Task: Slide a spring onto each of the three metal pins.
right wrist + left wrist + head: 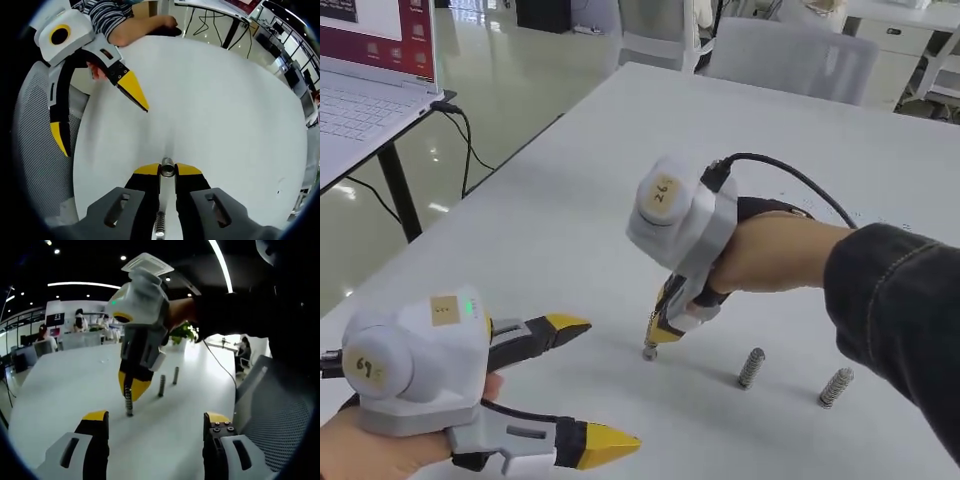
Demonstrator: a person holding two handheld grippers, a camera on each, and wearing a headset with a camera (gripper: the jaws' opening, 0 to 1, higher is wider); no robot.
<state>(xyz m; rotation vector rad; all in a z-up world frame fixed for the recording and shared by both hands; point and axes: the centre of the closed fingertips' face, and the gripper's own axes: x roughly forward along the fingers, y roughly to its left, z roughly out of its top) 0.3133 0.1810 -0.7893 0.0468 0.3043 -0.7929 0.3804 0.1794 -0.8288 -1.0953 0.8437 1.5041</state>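
So the spring (pixel 129 401) everyone cares about stands upright near the middle of the white table (pixel 570 180), bottom end right down at the tabletop. If there's a pin inside it, the coils and the yellow tips hide it, can't tell. The right gripper (pixel 661 330) points almost straight down over it, and its jaws are clamped on the spring. The right gripper view shows the coil pinched between the 2 yellow tips, with its round end poking out at the front. The person's right hand (pixel 770 255) wraps the grip, dark sleeve behind it.

Just off to that side, a 2nd spring (pixel 751 367) and a 3rd spring (pixel 836 386) stand upright on the table, near each other and a bit apart from the gripped one.

The left gripper (pixel 590 385) hangs low at the near edge of the table, jaws spread wide with nothing between them, aimed toward the right one. A laptop (pixel 360 100) sits on a side desk, and a grey chair (pixel 790 55) is at the far side.
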